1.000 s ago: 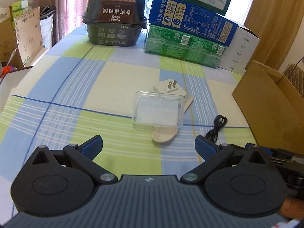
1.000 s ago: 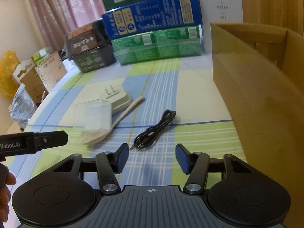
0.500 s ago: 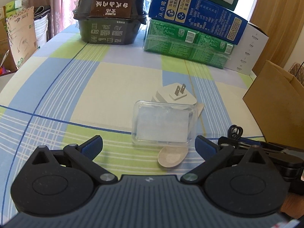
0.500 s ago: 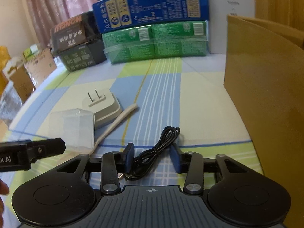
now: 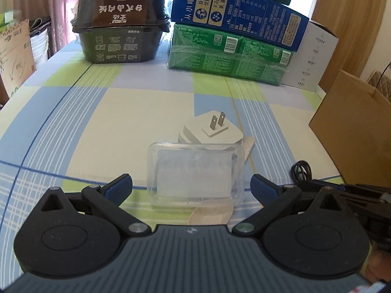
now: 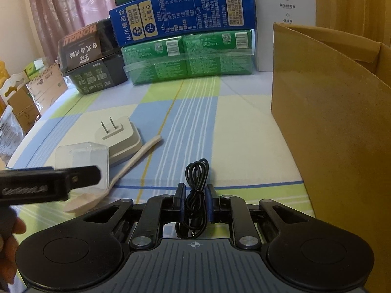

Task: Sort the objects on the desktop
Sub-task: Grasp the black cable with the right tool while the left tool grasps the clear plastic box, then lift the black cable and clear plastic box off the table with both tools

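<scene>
The tabletop, under a checked cloth of blue, green and cream, carries all items noted.

A brown cardboard box stands open-topped at the right edge. Along the far edge stand a black food tub towards the left corner, and to its right a stack of cartons: green at the bottom, blue above, a darker green one on top. A white box stands behind the stack, near the far right corner.

Mid-table, a white plug adapter lies prongs up. A clear plastic case sits just beside it on the near side. A pale spoon lies diagonally, passing under or against both; which one, I cannot tell.

The left gripper has its fingers spread wide. The clear case sits between the blue pads, apart from both.

The right gripper is closing, its fingers drawn narrow. A coiled black cable lies on the cloth towards the right edge, and the pads press its near end from both sides; the far loop lies free beyond the fingertips.

A person's fingers show at the lower edge of each view.
</scene>
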Tool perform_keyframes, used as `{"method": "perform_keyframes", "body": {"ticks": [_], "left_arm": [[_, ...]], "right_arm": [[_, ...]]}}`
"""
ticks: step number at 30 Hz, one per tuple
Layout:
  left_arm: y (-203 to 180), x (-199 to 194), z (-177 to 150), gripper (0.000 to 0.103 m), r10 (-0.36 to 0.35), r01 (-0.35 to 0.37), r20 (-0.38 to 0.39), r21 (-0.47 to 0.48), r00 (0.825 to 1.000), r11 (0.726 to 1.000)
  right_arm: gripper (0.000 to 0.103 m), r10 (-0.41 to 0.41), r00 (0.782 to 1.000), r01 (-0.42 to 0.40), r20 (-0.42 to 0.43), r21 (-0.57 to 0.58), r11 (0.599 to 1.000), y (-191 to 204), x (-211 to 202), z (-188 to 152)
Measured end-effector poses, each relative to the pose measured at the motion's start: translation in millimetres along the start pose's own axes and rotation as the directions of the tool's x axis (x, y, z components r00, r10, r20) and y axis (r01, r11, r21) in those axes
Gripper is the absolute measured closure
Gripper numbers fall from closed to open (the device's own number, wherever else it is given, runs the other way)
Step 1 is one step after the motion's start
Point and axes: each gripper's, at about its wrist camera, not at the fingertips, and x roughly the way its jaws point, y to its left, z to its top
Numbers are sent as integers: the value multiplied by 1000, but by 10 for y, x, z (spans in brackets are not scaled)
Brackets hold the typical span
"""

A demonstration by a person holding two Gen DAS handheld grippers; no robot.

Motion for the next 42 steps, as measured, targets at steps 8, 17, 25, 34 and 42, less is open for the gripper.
{"method": "perform_keyframes", "body": {"ticks": [8, 17, 25, 34, 42], "left_arm": [[-99, 138, 39, 21, 24, -22, -26, 53, 999, 998], [-49, -176, -20, 21, 38, -38, -5, 49, 999, 998], [-140, -769, -393, 21, 37, -32, -42, 110, 998, 993], [-210, -1072, -785, 21, 7, 11, -113, 157, 994, 987], [-172, -975, -853, 21, 7, 16, -139, 163, 990, 987]], "right_arm": [[90, -5, 1000, 5, -5, -13, 1000, 14, -41, -32], [95, -4, 1000, 4, -26, -20, 1000, 34, -328, -246], [95, 25, 998, -28, -59, -54, 998, 112, -794, -623], [55, 39, 997, -47, -60, -133, 990, 209, -1082, -969], [50, 45, 998, -53, -41, -197, 979, 256, -899, -977]]}}
